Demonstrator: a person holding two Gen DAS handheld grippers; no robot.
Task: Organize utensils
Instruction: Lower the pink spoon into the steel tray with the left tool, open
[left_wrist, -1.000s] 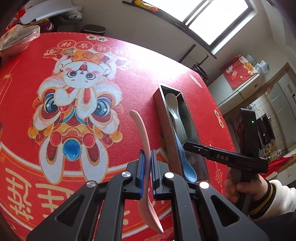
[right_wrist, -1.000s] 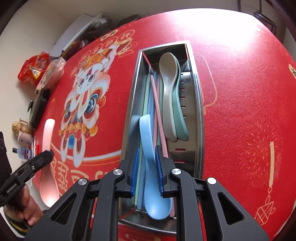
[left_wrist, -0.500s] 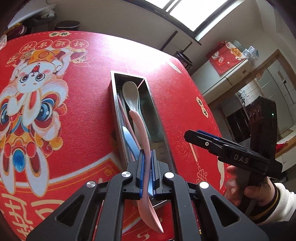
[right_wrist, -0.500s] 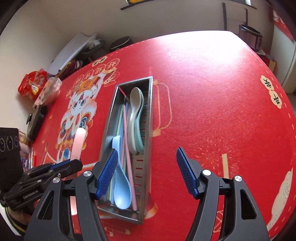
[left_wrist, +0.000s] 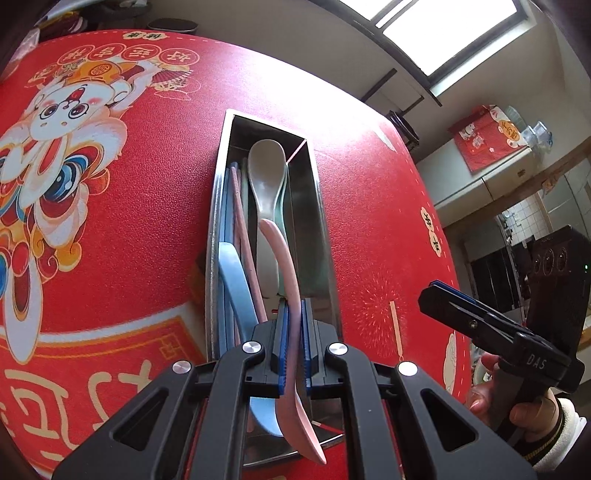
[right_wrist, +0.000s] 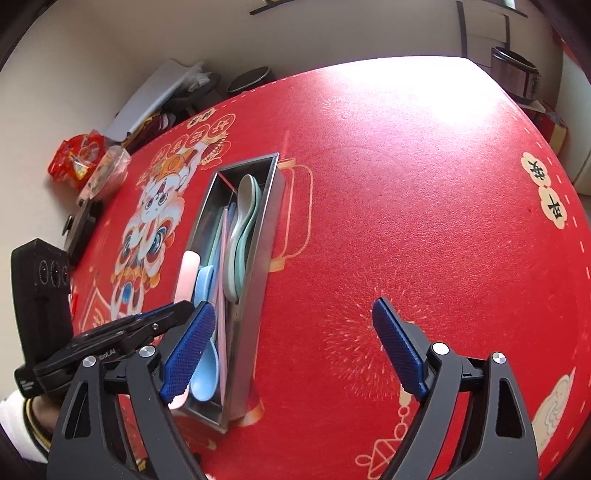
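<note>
A steel utensil tray (left_wrist: 221, 192) (right_wrist: 258, 266) lies on the red tablecloth. It holds a grey spoon (left_wrist: 264, 173), a blue spoon (left_wrist: 234, 280) (right_wrist: 203, 365), green spoons and pink and blue chopsticks. My left gripper (left_wrist: 292, 325) is shut on a pink spoon (left_wrist: 284, 266) and holds it lengthwise over the tray; the spoon (right_wrist: 186, 273) and left gripper (right_wrist: 162, 319) also show in the right wrist view. My right gripper (right_wrist: 291, 345) is open and empty, just right of the tray; it shows in the left wrist view (left_wrist: 461, 314).
Snack bags (right_wrist: 77, 158), a dark flat object (right_wrist: 79, 229) and clutter sit at the table's far left edge. A pot (right_wrist: 515, 74) stands beyond the far right edge. The tablecloth carries a lion-dance print (left_wrist: 55, 147).
My left gripper has carried the pink spoon rightwards over the tray. My right gripper has let go of the blue spoon, opened wide and drawn back to the right of the tray.
</note>
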